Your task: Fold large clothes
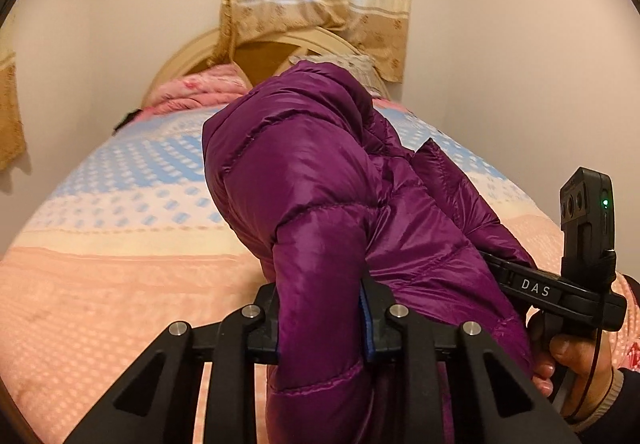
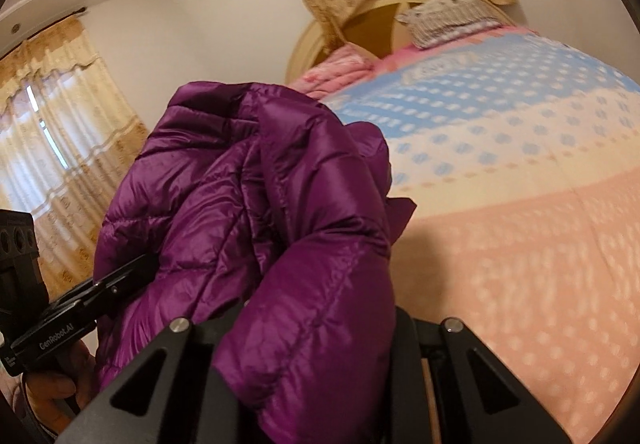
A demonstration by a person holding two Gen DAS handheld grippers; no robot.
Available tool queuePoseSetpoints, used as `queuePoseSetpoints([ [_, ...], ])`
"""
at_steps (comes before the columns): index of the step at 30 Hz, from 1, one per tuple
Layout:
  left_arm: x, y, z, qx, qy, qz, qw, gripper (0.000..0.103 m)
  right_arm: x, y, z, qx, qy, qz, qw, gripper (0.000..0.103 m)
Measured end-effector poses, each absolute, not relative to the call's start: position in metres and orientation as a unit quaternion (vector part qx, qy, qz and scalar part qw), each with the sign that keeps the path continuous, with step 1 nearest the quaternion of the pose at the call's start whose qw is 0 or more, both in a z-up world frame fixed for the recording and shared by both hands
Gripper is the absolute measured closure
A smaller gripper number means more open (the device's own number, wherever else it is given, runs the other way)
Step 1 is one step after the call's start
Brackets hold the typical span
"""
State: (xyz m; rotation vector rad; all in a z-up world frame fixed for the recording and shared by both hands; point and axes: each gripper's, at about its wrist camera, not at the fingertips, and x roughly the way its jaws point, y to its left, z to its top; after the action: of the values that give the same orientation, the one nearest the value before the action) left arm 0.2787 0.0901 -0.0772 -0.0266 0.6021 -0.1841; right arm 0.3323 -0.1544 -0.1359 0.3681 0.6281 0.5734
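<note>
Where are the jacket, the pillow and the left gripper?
jacket [image 1: 320, 172], left wrist view, on a quilted panel.
pillow [image 2: 448, 18], right wrist view, on its patterned face.
left gripper [image 1: 322, 328], left wrist view, between its fingertips.

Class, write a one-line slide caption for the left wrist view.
Left gripper clamps a purple puffer jacket above the bed.

Warm, dim indoor light; daylight glows through the curtain [image 2: 52, 132]. Sheen streaks the purple down jacket [image 1: 320, 180]. Bedspread [image 2: 520, 244] pattern blurs; fisheye bends the dark edges.
</note>
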Motion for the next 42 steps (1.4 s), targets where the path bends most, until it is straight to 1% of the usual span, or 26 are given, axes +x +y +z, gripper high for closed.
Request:
queuePoseSetpoints([
  [4,0.277,0.116,-0.079,-0.018,0.293,-0.064,0.954,0.076,0.342,-0.122,-0.132,0.162,0.305,0.297,0.890,0.081],
  [11,0.279,0.156,-0.097,-0.039,0.298,-0.031,0.953,0.076,0.359,-0.073,-0.141,0.135,0.328,0.316,0.880,0.081],
  [21,0.266,0.204,-0.119,-0.062,0.311,0.000,0.948,0.076,0.360,-0.019,-0.153,0.105,0.351,0.340,0.866,0.082],
  [34,0.266,0.230,-0.154,-0.081,0.345,0.010,0.935,0.075,0.365,0.010,-0.180,0.083,0.392,0.340,0.851,0.082],
  [40,0.271,0.232,-0.172,-0.073,0.362,0.013,0.929,0.073,0.368,0.010,-0.193,0.085,0.403,0.332,0.849,0.082],
  [42,0.271,0.233,-0.175,-0.070,0.364,0.015,0.929,0.070,0.367,0.012,-0.194,0.080,0.404,0.331,0.849,0.082],
])
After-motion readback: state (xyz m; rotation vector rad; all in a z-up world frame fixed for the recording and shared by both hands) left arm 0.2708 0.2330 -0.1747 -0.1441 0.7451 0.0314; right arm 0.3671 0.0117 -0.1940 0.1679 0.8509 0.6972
